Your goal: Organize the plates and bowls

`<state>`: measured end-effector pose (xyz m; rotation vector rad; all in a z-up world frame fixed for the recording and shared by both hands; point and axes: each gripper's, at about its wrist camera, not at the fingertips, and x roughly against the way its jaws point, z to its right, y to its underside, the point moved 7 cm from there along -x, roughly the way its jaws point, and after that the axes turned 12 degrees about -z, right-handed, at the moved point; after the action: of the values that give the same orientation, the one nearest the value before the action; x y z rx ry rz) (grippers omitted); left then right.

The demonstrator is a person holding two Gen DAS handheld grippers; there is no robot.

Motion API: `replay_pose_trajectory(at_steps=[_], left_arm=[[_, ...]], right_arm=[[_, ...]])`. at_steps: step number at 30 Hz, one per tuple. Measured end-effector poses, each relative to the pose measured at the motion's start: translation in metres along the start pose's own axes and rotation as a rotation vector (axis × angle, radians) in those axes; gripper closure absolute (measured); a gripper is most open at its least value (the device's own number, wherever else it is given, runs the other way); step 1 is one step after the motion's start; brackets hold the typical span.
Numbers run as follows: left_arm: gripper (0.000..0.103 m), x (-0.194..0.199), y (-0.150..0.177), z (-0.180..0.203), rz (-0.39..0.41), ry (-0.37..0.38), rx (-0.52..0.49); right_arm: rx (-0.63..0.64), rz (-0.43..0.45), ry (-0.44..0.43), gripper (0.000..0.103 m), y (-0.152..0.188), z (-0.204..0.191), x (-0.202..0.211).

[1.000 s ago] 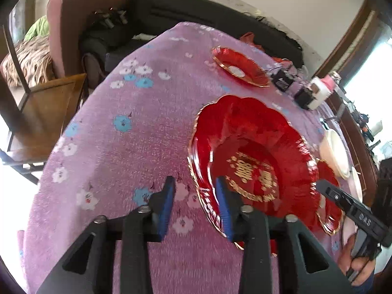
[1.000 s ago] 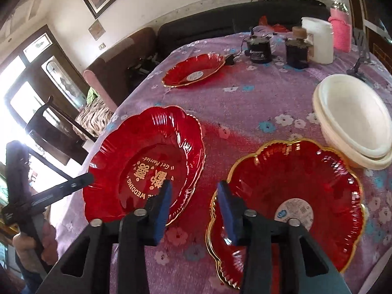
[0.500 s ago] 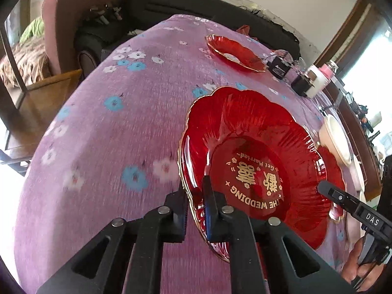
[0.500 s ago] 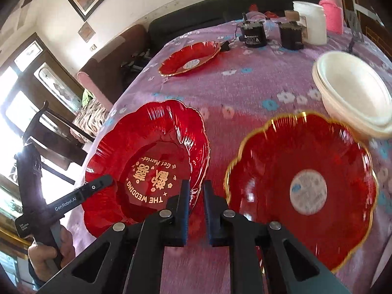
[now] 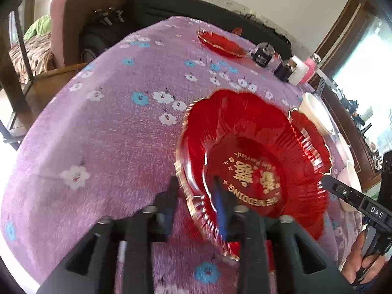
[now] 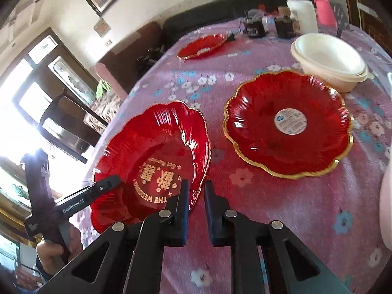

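A red wedding plate (image 5: 254, 156) with gold lettering is tilted up off the purple flowered cloth; it also shows in the right wrist view (image 6: 152, 156). My left gripper (image 5: 194, 203) is shut on its near rim. My right gripper (image 6: 196, 196) is shut on the opposite rim. A second red gold-rimmed plate (image 6: 289, 122) with a round label lies flat to the right, its edge showing in the left wrist view (image 5: 316, 134). A third red plate (image 6: 201, 46) lies at the far end, also seen in the left wrist view (image 5: 220, 44).
Stacked white bowls (image 6: 330, 58) stand far right, also in the left wrist view (image 5: 316, 112). Dark jars (image 6: 254, 27), a white tub (image 6: 301, 14) and a pink bottle (image 6: 325, 2) stand at the table's back. A wooden chair (image 5: 22, 68) stands left of the table.
Both grippers closed on opposite rims of the wedding plate, then lifted it; it now tilts above the cloth and sits nearer the second plate.
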<state>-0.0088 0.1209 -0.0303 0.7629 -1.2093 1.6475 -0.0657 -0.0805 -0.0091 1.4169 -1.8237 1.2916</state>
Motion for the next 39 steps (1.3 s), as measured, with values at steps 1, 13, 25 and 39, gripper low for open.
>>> replay_pose_trajectory(at_steps=[1,13,25,39], left_arm=[[0.066,0.006,0.002,0.000,0.014,-0.001,-0.002],[0.058,0.088,0.031,0.038,0.100,0.105,-0.110],[0.038,0.166,0.005,0.134,0.237,0.211,-0.359],[0.039,0.037,0.025,0.168,0.025,0.133,-0.361]], right_arm=[[0.006,0.029,0.009,0.088,0.004,0.001,0.011],[0.055,0.388,-0.098,0.078,0.045,-0.006,0.187],[0.161,0.651,-0.074,0.034,0.020,-0.076,0.307],[-0.211,0.207,-0.051,0.043,0.039,0.061,0.110]])
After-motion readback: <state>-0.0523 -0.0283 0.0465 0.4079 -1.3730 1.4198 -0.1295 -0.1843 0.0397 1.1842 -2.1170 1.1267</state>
